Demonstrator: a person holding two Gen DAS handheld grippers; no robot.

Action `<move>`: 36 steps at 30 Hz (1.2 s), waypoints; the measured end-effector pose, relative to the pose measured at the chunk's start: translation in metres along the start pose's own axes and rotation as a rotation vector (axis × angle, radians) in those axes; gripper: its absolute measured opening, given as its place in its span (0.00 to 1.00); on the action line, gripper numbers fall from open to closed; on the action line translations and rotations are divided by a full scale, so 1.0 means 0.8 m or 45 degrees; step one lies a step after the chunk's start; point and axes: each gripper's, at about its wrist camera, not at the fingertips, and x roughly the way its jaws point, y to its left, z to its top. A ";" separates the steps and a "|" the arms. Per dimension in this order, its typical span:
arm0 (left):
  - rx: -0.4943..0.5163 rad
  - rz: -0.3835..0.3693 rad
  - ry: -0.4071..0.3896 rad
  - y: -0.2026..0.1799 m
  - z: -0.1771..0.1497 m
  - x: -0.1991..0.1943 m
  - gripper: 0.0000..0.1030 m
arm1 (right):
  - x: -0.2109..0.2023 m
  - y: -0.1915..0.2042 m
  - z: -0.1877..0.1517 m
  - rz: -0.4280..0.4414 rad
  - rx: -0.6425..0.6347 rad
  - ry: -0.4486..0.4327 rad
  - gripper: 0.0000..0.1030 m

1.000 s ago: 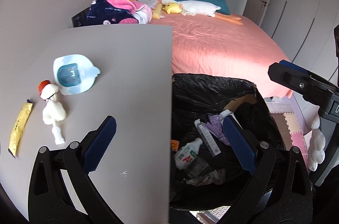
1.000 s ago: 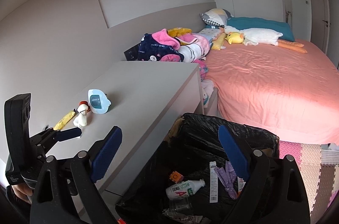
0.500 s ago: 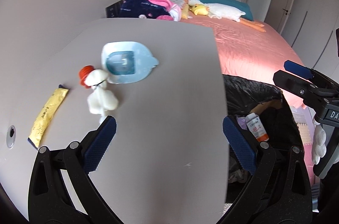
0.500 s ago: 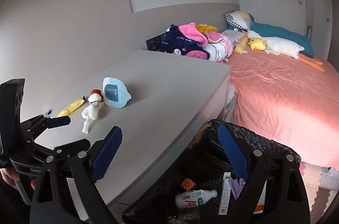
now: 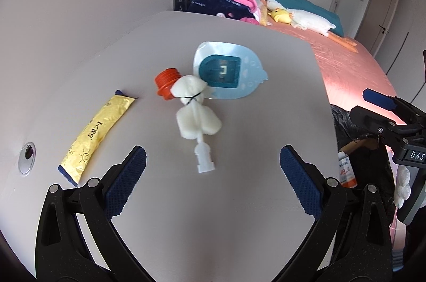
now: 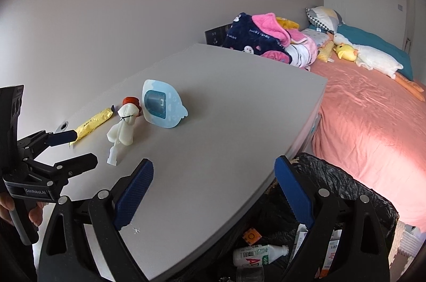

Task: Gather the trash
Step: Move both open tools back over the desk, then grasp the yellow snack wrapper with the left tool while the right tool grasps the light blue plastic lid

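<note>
From my left camera the trash lies on the grey table (image 5: 239,215): a white sponge brush (image 5: 197,116) just ahead of my left gripper (image 5: 213,170), an orange cap (image 5: 166,83) touching its head, a pale blue blister pack (image 5: 226,71) behind it, and a yellow sachet (image 5: 98,132) off to the left. Only the right camera looks down into the black-lined bin (image 6: 346,183) beside the table edge — inside I see a white bottle (image 6: 258,254) with a red-and-green label, a small orange item (image 6: 250,236) and some cartons; the left view catches just one carton (image 5: 346,172). Both tongs are spread wide and hold nothing — the left over the table, the right gripper (image 6: 213,186) straddling table edge and bin.
</note>
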 end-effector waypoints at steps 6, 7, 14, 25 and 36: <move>-0.040 0.027 0.007 0.025 -0.001 0.006 0.94 | 0.025 0.010 0.011 0.011 -0.028 0.025 0.90; -0.044 0.031 0.008 0.028 -0.001 0.007 0.94 | 0.030 0.012 0.013 0.014 -0.032 0.030 0.90; -0.071 0.087 0.018 0.059 0.003 0.014 0.94 | 0.066 0.024 0.029 0.030 -0.081 0.070 0.90; -0.176 0.147 0.086 0.122 0.005 0.038 0.94 | 0.123 0.042 0.054 0.059 -0.141 0.138 0.90; -0.199 0.201 0.150 0.157 0.009 0.067 0.86 | 0.190 0.059 0.081 0.102 -0.205 0.228 0.90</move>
